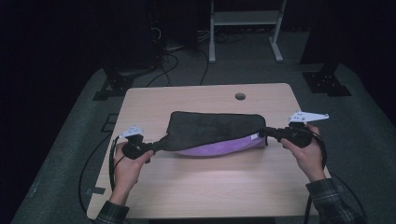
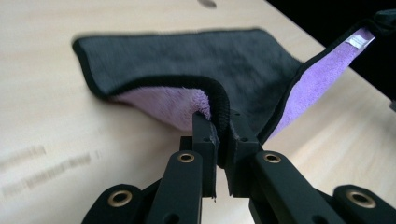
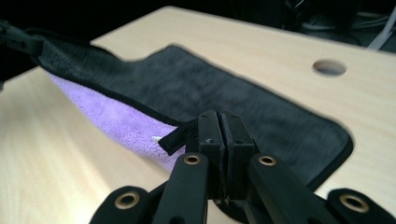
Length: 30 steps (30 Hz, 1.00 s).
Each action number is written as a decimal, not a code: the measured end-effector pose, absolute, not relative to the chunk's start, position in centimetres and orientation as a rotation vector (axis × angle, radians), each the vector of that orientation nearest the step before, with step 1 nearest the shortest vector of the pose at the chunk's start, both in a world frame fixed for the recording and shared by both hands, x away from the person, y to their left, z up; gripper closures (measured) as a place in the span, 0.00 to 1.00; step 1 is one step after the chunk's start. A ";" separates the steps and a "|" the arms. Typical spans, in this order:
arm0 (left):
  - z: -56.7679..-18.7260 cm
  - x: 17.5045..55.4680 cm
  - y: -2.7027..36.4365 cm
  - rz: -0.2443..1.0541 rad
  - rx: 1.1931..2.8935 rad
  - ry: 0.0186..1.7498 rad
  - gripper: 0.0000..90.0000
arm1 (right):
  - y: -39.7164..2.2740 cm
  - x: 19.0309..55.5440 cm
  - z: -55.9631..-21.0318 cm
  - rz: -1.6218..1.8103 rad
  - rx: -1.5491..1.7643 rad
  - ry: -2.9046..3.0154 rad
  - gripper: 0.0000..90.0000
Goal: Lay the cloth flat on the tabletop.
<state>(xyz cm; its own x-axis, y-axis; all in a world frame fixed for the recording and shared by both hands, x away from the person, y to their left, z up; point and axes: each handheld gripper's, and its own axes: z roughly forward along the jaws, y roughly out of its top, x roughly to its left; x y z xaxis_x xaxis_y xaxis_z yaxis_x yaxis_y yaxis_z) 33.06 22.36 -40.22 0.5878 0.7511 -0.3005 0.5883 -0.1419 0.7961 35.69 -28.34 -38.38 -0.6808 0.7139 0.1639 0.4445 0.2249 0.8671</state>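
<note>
A cloth (image 1: 212, 130), dark grey on one side and purple on the other, lies across the middle of the wooden table (image 1: 201, 186). Its near edge is lifted between the two grippers, so the purple underside (image 1: 219, 147) shows. My left gripper (image 1: 156, 147) is shut on the cloth's near left corner (image 2: 219, 109). My right gripper (image 1: 267, 133) is shut on the near right corner, where a small white tag (image 1: 254, 136) sits. In the right gripper view the jaws pinch the black hem (image 3: 180, 137). The far part of the cloth (image 3: 224, 88) rests flat on the table.
A round cable hole (image 1: 240, 96) sits near the table's far edge, beyond the cloth. Behind the table stand a white frame (image 1: 245, 28) and dark stands with cables on the floor. Bare wood lies in front of the cloth.
</note>
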 end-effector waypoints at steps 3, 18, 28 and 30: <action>-41.6 31.7 22.4 0.175 1.856 1.112 0.94 | -28.4 34.4 -39.4 1.418 1.086 2.274 0.97; -45.4 26.8 22.6 0.051 1.947 1.169 0.95 | -29.6 29.5 -44.0 1.317 1.116 2.476 0.97; -45.9 25.1 22.3 0.137 2.023 1.139 0.74 | -29.6 27.9 -45.6 1.243 1.072 2.569 0.84; -45.4 25.2 22.7 0.186 2.020 1.128 0.67 | -29.9 27.8 -45.2 1.282 1.063 2.548 0.76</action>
<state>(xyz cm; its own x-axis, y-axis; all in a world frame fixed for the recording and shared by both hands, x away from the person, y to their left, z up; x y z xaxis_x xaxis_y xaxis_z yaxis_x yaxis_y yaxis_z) 25.19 22.68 -45.41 0.5919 0.7700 -0.2383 0.6529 -0.2846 0.7019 27.81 -29.90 -45.17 -0.7521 0.6240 0.2119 0.5421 0.4029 0.7374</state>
